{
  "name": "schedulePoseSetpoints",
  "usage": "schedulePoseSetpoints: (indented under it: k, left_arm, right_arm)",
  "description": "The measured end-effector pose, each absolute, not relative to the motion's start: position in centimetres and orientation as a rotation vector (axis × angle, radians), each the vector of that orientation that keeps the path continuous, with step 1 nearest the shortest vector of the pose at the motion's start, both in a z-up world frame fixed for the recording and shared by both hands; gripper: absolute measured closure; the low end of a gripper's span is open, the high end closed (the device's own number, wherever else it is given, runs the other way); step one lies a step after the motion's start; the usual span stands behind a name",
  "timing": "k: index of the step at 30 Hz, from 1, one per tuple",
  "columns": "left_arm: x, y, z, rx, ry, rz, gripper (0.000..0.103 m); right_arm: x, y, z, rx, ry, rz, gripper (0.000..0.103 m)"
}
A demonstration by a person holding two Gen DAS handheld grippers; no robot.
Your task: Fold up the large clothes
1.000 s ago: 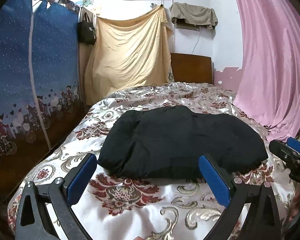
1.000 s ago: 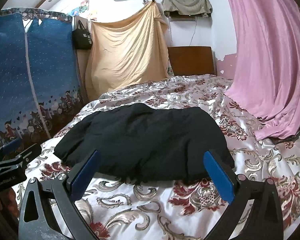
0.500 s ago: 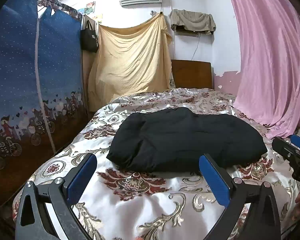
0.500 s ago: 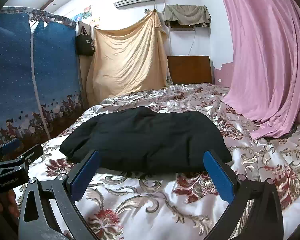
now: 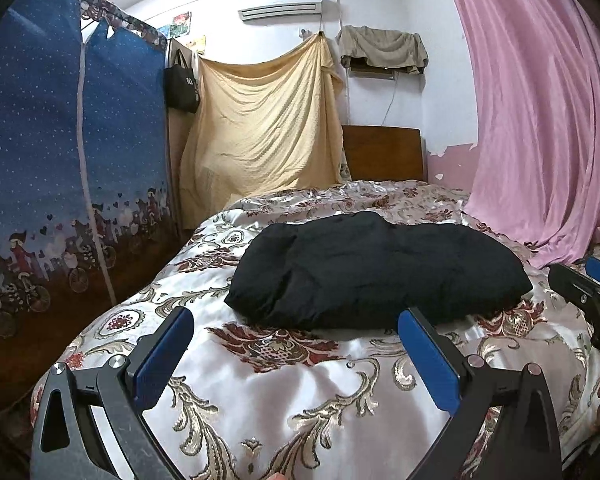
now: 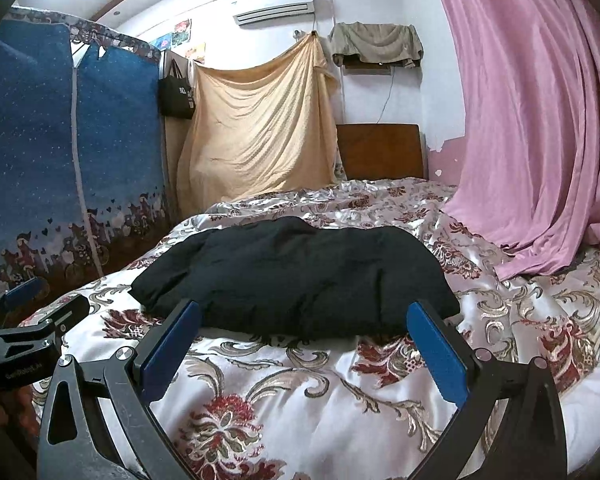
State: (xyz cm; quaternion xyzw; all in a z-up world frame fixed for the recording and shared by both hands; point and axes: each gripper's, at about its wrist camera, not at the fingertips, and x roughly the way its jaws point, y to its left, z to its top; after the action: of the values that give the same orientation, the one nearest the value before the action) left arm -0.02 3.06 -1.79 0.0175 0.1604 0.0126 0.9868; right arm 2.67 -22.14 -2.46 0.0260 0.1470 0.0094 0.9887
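Both sets of fingers spread wide, empty: left gripper (image 5: pixel 294 336) and right gripper (image 6: pixel 302 330) short of folded black garment (image 5: pixel 376 272) on floral bedspread (image 5: pixel 300 392).

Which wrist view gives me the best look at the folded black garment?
The left wrist view: the black garment shows whole beyond the open left claw. In the right wrist view, the right claw covers parts of its near edge.

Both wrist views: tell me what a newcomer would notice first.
The black garment stands out first: a dark folded bundle lying mid-bed on the shiny floral bedspread. Next is the pink curtain spilling down the right side onto the bed's edge. Nearest the cameras, the left gripper and right gripper are both open, short of the garment and holding nothing.
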Motion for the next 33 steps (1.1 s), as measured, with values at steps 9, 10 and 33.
schedulePoseSetpoints:
  k: [9, 10, 33]
  left_arm:
    - [-0.4, 2.9, -2.0, 0.041, 0.319, 0.018, 0.000]
    - [-0.3, 3.0, -2.0, 0.040, 0.320, 0.018, 0.000]
    - [-0.5, 3.0, -2.1, 0.040, 0.321, 0.020, 0.000]
  right_arm:
    - [2.1, -22.2, -2.7, 0.045, 0.291, 0.011, 0.001]
    - [2.1, -22.1, -2.7, 0.046, 0.293, 0.011, 0.001]
    - [2.3, -21.9, -3.5, 0.046, 0.311, 0.031, 0.001]
